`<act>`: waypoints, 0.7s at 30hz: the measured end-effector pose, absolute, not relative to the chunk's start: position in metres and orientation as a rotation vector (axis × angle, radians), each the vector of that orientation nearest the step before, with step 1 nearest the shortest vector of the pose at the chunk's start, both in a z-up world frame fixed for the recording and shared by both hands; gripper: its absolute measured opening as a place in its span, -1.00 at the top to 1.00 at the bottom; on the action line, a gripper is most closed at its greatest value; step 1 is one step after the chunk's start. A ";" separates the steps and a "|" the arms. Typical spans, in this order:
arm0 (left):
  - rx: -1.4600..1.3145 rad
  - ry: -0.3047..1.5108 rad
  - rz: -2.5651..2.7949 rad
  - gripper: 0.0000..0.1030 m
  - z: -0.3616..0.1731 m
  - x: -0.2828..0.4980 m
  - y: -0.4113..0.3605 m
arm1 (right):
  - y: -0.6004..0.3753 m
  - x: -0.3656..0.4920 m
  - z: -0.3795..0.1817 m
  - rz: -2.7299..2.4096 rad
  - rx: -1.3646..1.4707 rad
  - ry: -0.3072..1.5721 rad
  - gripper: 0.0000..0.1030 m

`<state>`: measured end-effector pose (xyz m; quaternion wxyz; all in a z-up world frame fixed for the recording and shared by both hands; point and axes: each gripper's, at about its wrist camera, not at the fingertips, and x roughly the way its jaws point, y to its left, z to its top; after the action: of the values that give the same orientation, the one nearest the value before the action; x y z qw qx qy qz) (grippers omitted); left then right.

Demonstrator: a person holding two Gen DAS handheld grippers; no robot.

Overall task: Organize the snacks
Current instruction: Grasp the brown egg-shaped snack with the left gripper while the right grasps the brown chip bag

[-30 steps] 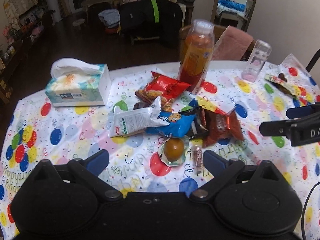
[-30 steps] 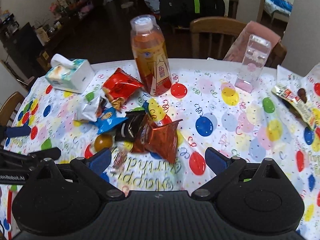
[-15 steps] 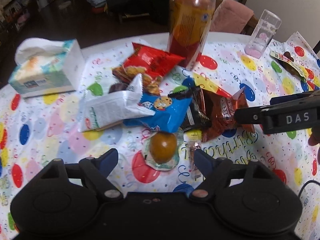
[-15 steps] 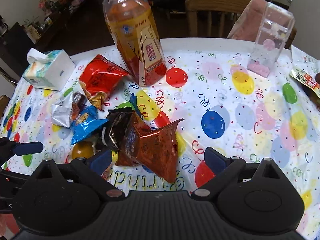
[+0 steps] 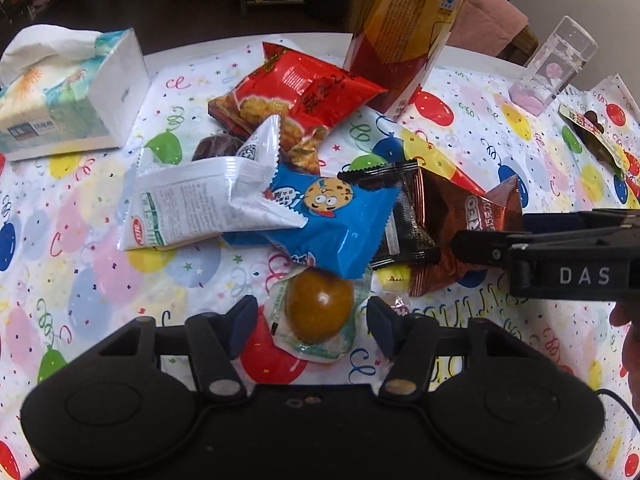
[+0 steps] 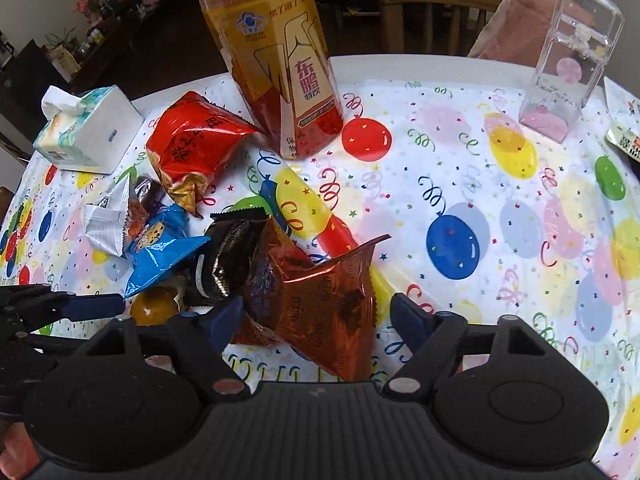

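A heap of snack packets lies on the balloon-print tablecloth [image 5: 80,272]. My left gripper [image 5: 312,320] is open, its fingers either side of a brown round sweet in clear wrap [image 5: 318,310]. Behind it lie a blue cookie packet [image 5: 332,216], a white packet [image 5: 192,208], a red packet [image 5: 308,88] and a black packet [image 5: 400,216]. My right gripper [image 6: 316,320] is open around the brown Oreo packet [image 6: 328,304], also seen as the brown Oreo packet [image 5: 468,220] in the left wrist view, where the right gripper [image 5: 560,256] enters from the right.
A tall orange drink bottle [image 6: 276,60] stands behind the heap. A tissue box [image 5: 68,92] sits far left, a clear plastic box [image 6: 572,60] far right, with another packet [image 5: 592,132] beyond it. A wooden chair [image 6: 432,4] stands behind the table.
Both grippers have moved forward and down towards the heap. The left now brackets the wrapped brown sweet, and the right brackets the brown Oreo packet. Both stay open.
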<state>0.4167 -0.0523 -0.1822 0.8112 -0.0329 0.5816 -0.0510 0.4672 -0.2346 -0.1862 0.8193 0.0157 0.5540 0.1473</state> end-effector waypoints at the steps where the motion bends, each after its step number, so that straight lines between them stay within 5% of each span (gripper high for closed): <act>1: -0.075 1.246 -0.112 -0.08 -0.183 0.417 -0.052 | -0.234 0.467 -0.187 0.314 0.038 1.178 -0.50; 7: -0.083 1.237 -0.108 0.02 -0.184 0.417 -0.052 | -0.232 0.466 -0.186 0.310 0.038 1.176 -0.14; 15: -0.070 1.212 -0.117 0.34 -0.178 0.411 -0.056 | -0.237 0.458 -0.178 0.291 0.054 1.166 0.00; 21: -0.087 1.234 -0.116 0.34 -0.176 0.402 -0.054 | -0.243 0.443 -0.166 0.289 0.073 1.151 0.01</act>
<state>0.4019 -0.0541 -0.1762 0.8130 -0.0409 0.5783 -0.0543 0.4431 -0.2425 -0.1661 0.8283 0.0345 0.5424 0.1361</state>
